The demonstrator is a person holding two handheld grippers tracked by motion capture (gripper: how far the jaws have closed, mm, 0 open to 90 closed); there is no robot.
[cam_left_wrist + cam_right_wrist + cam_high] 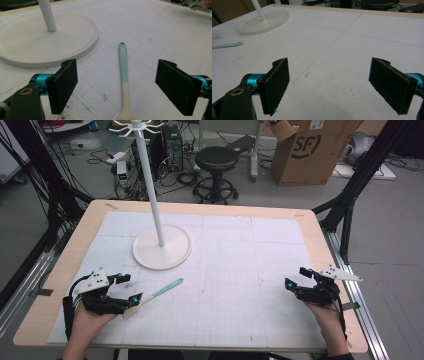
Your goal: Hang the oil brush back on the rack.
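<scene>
A spatula with a teal handle and a cream head lies flat on the white mat, its handle pointing toward the stand. My left gripper is open at the head end. In the left gripper view the spatula runs up the gap between the two jaws, touching neither, and my left gripper is spread wide. My right gripper rests open near the table's right side. Nothing lies between the jaws of the right gripper, and the spatula handle is far off to its left.
A white stand with a round base, thin pole and hooks at the top stands on the mat left of centre, just beyond the spatula. Behind the table are a black stool, a cardboard box and cables on the floor.
</scene>
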